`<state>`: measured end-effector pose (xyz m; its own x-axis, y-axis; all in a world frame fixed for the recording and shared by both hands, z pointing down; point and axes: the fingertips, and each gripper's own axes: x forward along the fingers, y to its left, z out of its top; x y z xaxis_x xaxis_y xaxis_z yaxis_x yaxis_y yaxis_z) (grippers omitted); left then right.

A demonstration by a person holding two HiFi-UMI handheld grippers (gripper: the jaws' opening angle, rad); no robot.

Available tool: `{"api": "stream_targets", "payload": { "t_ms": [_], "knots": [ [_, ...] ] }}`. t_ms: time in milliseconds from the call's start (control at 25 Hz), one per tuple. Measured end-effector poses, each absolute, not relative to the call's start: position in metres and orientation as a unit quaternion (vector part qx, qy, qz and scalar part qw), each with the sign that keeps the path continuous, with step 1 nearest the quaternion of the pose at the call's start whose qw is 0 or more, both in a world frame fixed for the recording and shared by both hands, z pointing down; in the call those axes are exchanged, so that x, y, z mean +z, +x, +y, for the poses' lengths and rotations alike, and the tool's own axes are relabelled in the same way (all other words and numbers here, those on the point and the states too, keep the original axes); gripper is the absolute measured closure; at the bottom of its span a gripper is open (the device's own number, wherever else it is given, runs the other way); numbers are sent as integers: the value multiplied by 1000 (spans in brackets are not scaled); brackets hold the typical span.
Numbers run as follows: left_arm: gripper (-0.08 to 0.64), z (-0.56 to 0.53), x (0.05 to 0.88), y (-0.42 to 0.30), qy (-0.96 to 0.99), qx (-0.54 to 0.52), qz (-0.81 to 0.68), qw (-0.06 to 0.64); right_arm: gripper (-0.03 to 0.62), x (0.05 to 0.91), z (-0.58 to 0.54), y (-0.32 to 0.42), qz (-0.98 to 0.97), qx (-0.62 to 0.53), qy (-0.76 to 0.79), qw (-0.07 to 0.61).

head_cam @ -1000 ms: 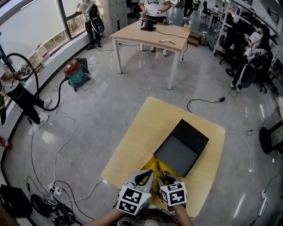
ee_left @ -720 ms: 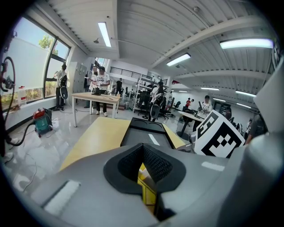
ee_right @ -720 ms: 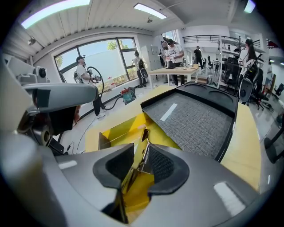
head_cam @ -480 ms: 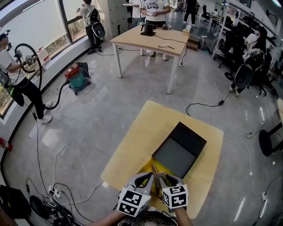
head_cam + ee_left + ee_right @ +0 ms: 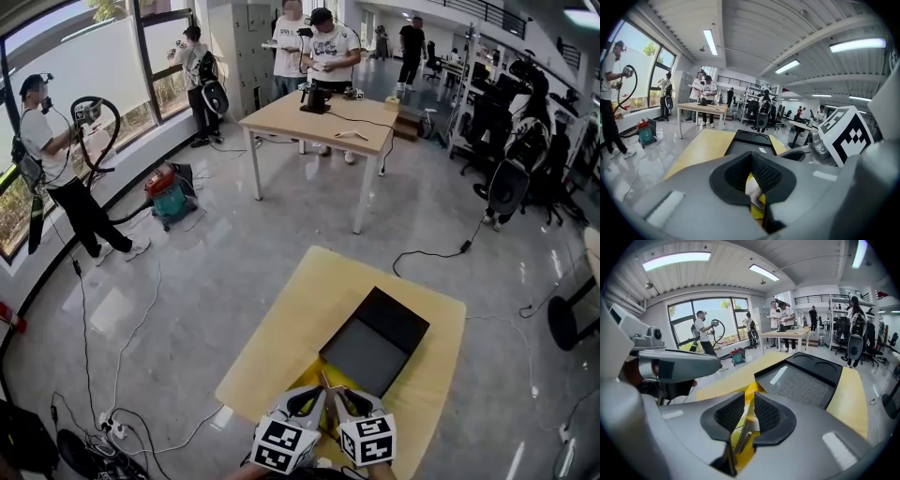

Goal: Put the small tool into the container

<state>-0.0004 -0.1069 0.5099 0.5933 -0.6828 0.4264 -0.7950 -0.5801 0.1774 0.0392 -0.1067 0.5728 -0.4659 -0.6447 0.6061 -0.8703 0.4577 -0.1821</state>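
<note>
A black open case (image 5: 375, 339) lies on the yellow table (image 5: 281, 328), and its grey lined tray (image 5: 801, 383) is just ahead of both grippers. A yellow pouch (image 5: 752, 391) lies at the case's near corner. A thin metal tool (image 5: 749, 420) stands between the pads of my right gripper (image 5: 749, 411). Those jaws are closing, and a slim gap still shows beside the tool. My left gripper (image 5: 751, 176) is shut on a white and yellow bit of the pouch. In the head view both grippers (image 5: 323, 398) sit side by side at the table's near edge.
A wooden table (image 5: 319, 108) with people around it stands far ahead. A person with a hose and a red vacuum (image 5: 169, 192) are at the left by the windows. Cables (image 5: 141, 319) run over the floor. Office chairs (image 5: 511, 183) stand at the right.
The head view has tilted up, so the table and case sit lower in it. The two grippers have drawn closer together over the yellow pouch.
</note>
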Motion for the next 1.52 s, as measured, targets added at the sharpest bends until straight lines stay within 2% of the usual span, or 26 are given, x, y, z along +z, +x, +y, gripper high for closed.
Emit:
{"api": "stream_targets", "payload": {
  "t_ms": [120, 280, 1000, 1520],
  "knots": [
    [558, -114, 512, 1, 876, 157, -425, 167, 562, 565, -113, 36, -830, 232, 460, 214],
    [558, -122, 511, 5, 877, 152, -426, 159, 585, 549, -121, 33, -840, 215, 462, 186],
    [558, -139, 485, 16, 886, 128, -423, 141, 588, 482, -135, 38, -857, 150, 480, 110],
    [557, -134, 474, 15, 890, 131, -414, 138, 588, 473, -132, 34, -856, 147, 487, 99]
  ]
}}
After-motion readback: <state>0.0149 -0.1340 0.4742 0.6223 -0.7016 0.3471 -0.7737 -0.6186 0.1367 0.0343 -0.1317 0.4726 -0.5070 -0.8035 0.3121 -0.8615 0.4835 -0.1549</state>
